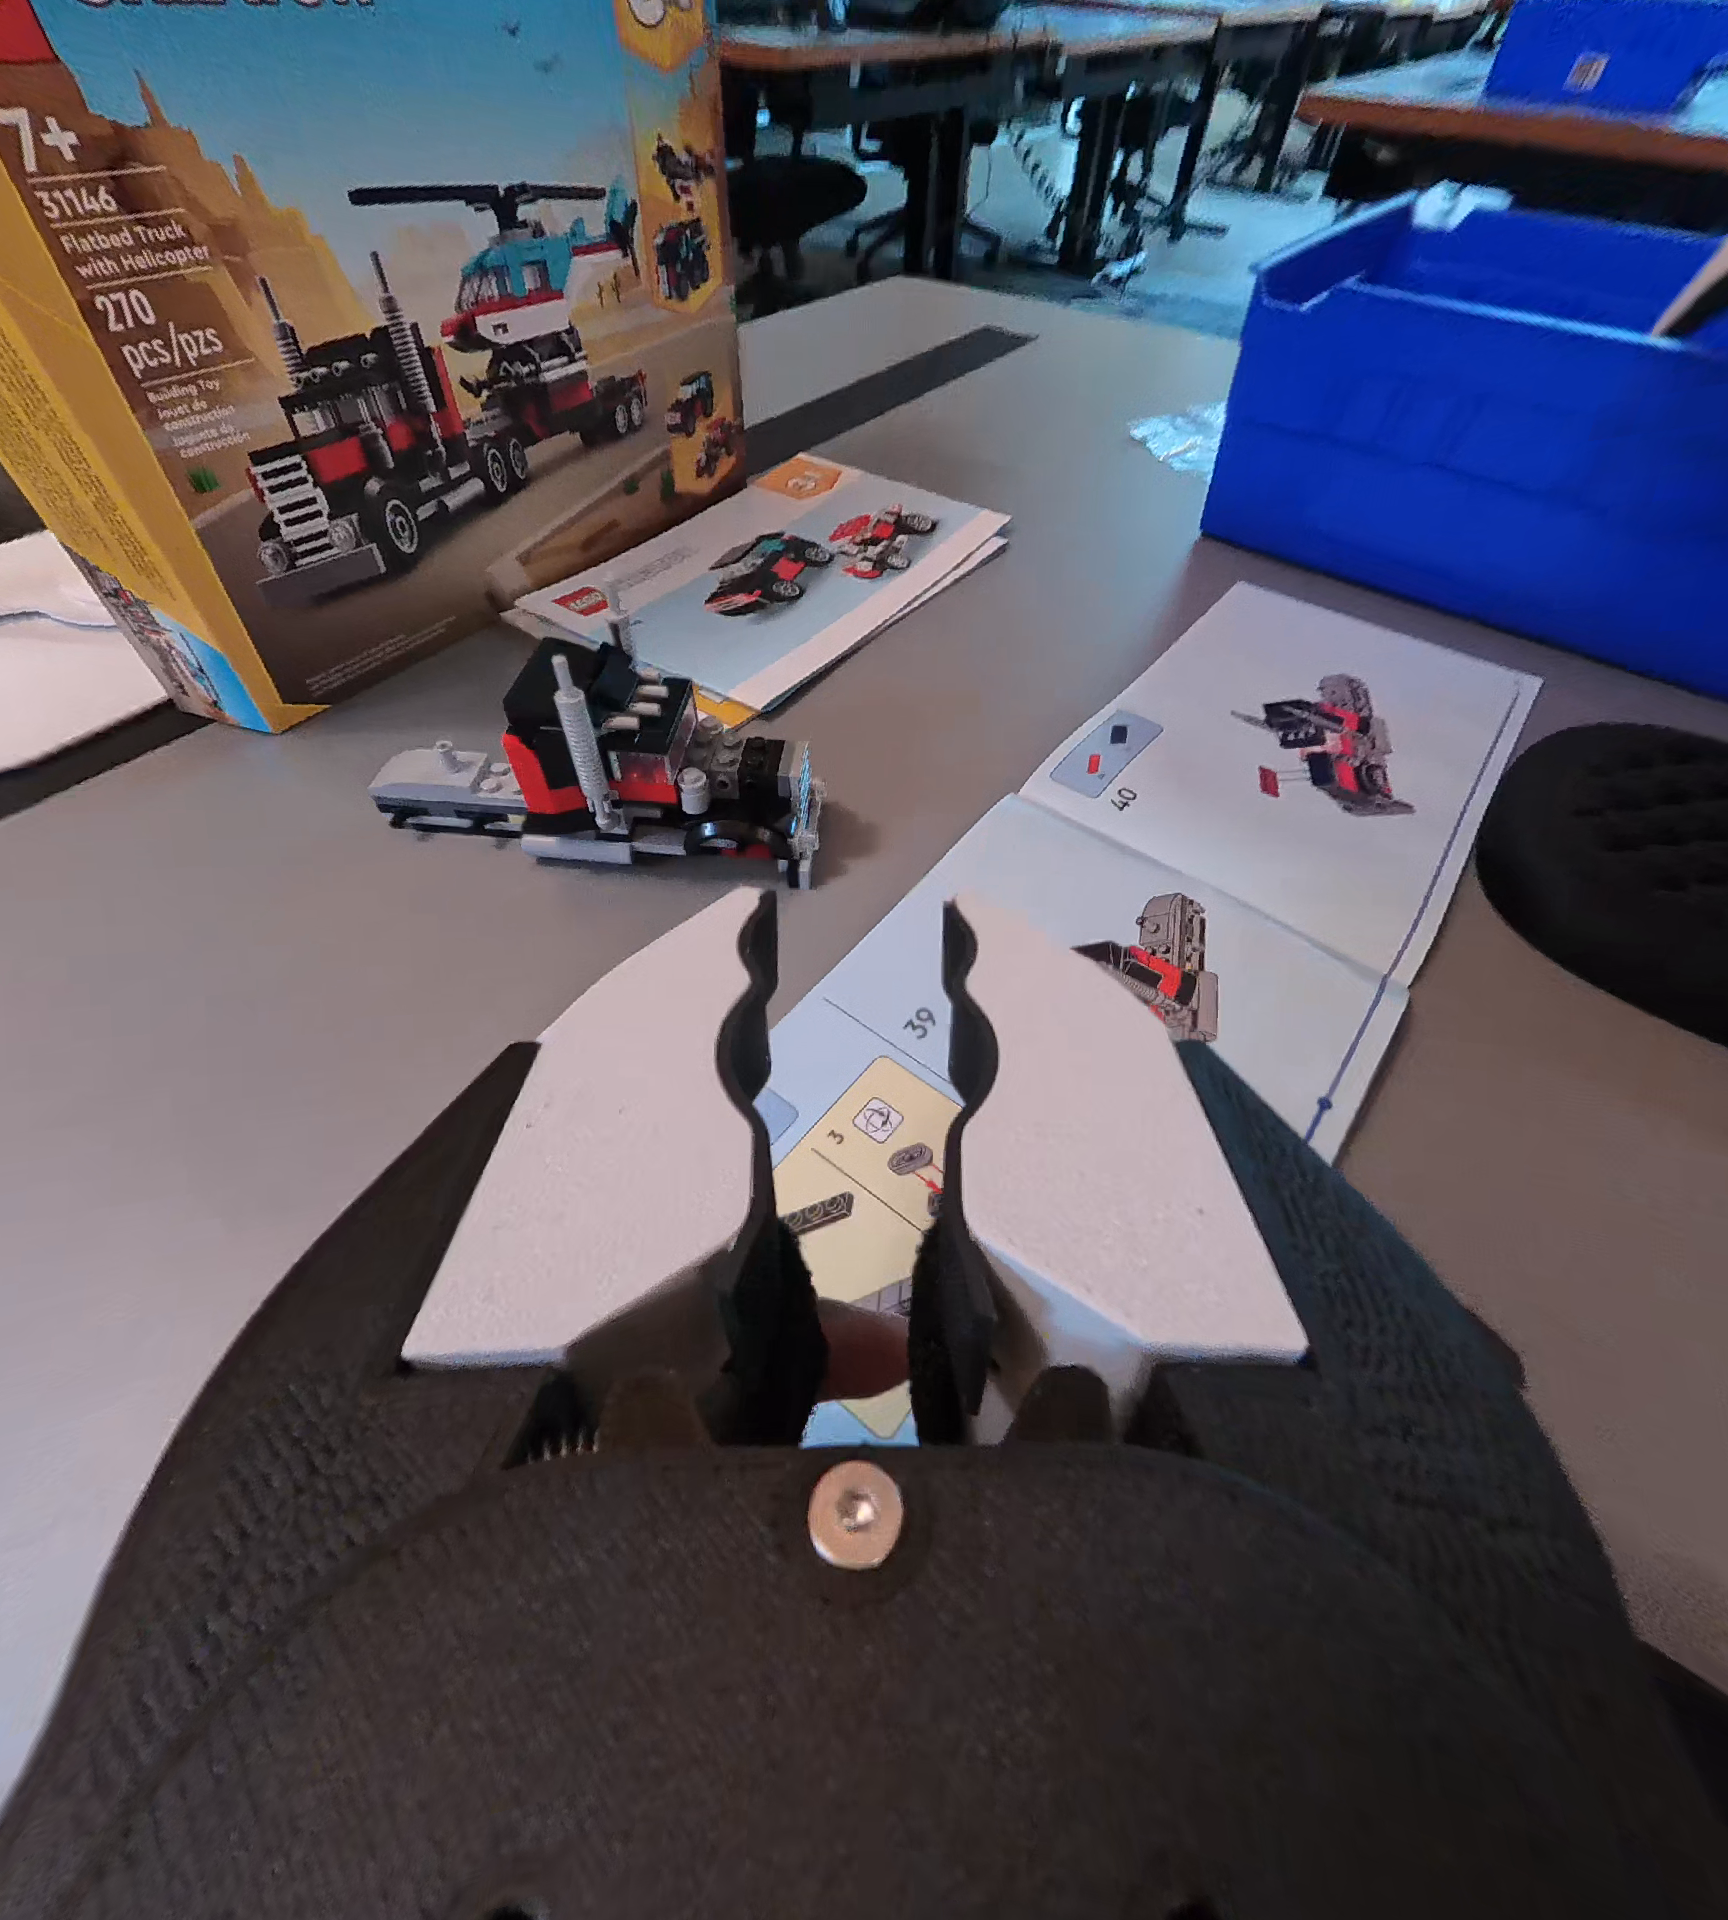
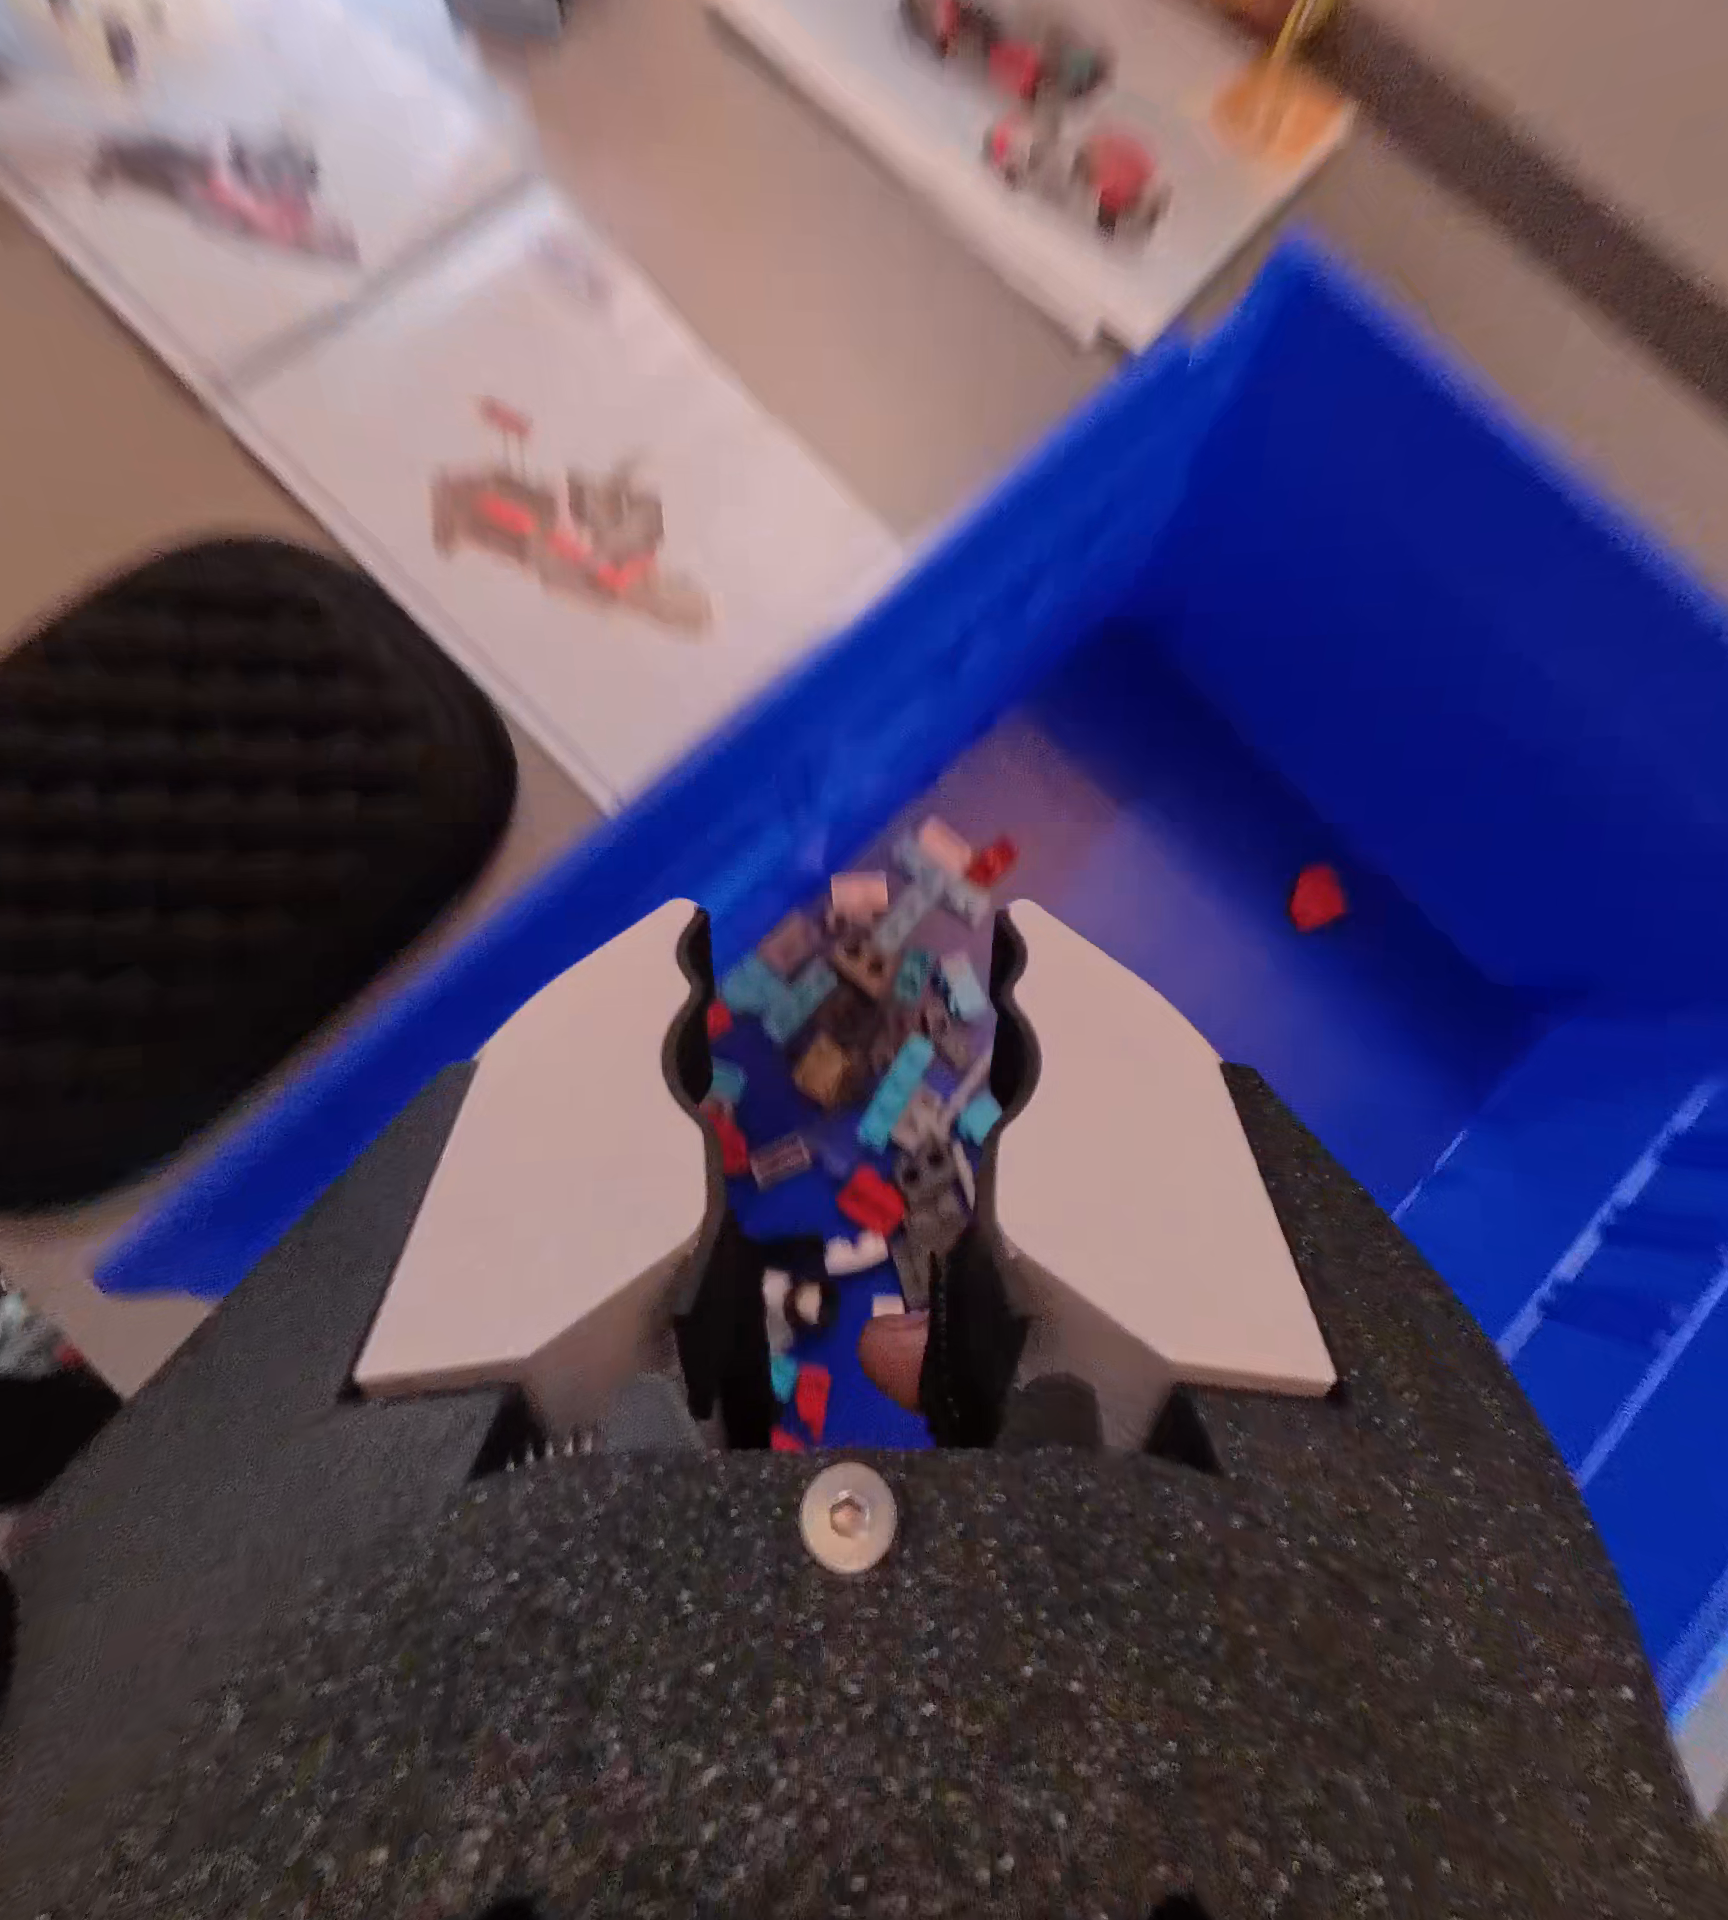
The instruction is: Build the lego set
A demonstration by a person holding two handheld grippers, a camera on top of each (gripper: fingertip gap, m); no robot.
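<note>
A partly built black, red and grey lego truck stands on the grey table ahead of my left gripper. That gripper is open and empty, held above an open instruction booklet. My right gripper is open and empty, held over a blue bin. A pile of loose lego pieces in teal, red, grey and black lies on the bin floor between the fingers. A single red piece lies apart to the right. The right wrist view is blurred.
The lego set box stands upright at the back left with more booklets in front of it. The blue bin sits at the right. A black textured pad lies right of the open booklet. Other desks stand behind. Left tips to right tips: about 40 centimeters.
</note>
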